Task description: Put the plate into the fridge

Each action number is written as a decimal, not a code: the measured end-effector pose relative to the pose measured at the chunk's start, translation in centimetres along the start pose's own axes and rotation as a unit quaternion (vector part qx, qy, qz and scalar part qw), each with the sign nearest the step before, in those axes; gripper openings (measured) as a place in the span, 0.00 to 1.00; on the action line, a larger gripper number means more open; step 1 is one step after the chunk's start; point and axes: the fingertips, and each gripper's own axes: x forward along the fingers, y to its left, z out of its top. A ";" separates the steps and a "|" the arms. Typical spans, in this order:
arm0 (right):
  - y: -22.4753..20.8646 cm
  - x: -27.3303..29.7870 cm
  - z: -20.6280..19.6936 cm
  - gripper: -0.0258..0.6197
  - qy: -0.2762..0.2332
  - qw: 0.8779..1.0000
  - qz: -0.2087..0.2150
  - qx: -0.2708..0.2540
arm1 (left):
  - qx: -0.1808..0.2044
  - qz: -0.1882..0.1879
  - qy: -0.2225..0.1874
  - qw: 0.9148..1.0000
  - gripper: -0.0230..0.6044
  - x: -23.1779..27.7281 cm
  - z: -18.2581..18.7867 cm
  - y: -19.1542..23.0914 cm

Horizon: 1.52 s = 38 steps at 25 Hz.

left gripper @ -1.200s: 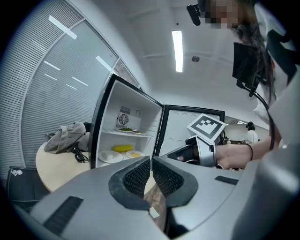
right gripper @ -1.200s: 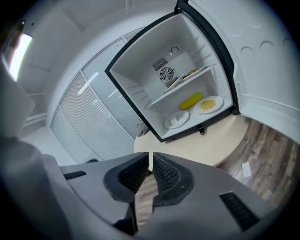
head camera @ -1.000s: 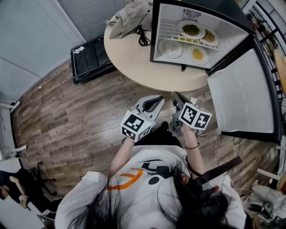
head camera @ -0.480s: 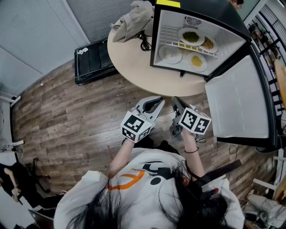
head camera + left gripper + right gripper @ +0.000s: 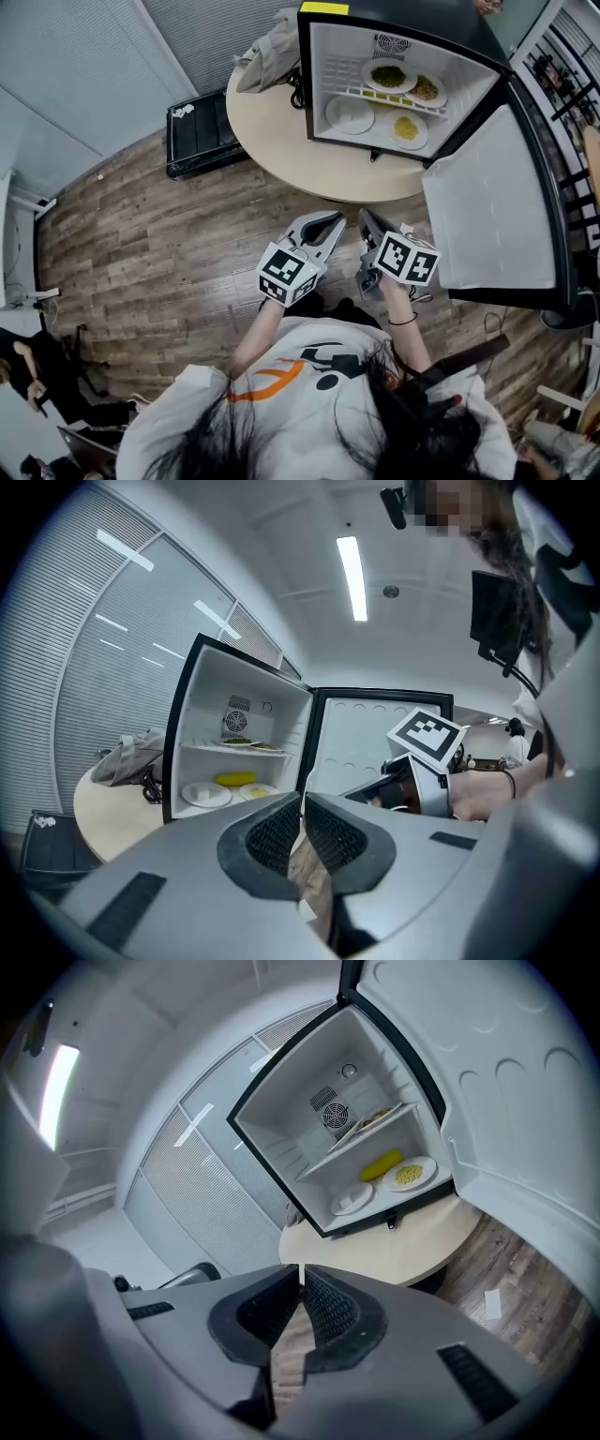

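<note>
**While both tools hang shut and empty, I check the plates before anything else**

Since nothing sits between the jaws of either tool, I judge the loading itself to be done or nearly so. The left tool (image 5: 330, 221) has its ribbed pads pressed together on nothing, and the right tool (image 5: 367, 221) is the same. Both hang in front of the mini fridge (image 5: 319, 84), well apart from it, out past the near edge of the table (image 5: 281, 131) it stands on.

Four plates are inside the fridge. On its upper shelf sit a plate of green food (image 5: 388, 76) and, just beside it, a plate of brown food (image 5: 426, 89). On its floor sit a white plate (image 5: 349, 114) and a plate of yellow food (image 5: 406, 129). I cannot tell which one the task means, but I see no plate on the table outside the fridge.

The fridge door (image 5: 487, 206) stands swung wide to the fridge's right. To finish well, I would look first at the two floor plates, which lie near the fridge's front lip. A rim over that lip would catch the door. If one needs a nudge, I would push it straight back into the fridge with closed tips low on its rim. I would go slowly, so it does not ride onto its neighbour.
</note>
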 end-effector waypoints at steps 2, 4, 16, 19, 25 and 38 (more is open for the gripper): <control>-0.3 -0.7 -0.1 0.09 0.003 1.000 0.005 -0.002 | 0.001 0.002 0.003 1.000 0.06 0.3 -0.2 -0.8; -0.6 -1.1 -0.5 0.09 0.008 1.000 0.014 0.001 | 0.003 0.001 0.004 1.000 0.06 0.7 -0.1 -1.6; -2.4 -2.8 -0.4 0.09 -0.001 1.000 0.016 0.007 | 0.018 -0.012 0.014 1.000 0.06 2.8 0.1 -3.7; -2.9 -3.6 -0.4 0.09 0.001 1.000 0.015 0.008 | 0.019 -0.019 0.018 0.999 0.06 3.5 0.0 -4.5; -2.5 -3.4 -0.5 0.08 0.006 1.000 0.014 0.006 | 0.020 -0.016 0.015 1.000 0.06 3.1 0.4 -4.0; -1.1 -1.6 -0.5 0.08 0.014 1.000 0.015 -0.014 | 0.013 0.002 0.000 1.000 0.06 1.2 0.7 -2.1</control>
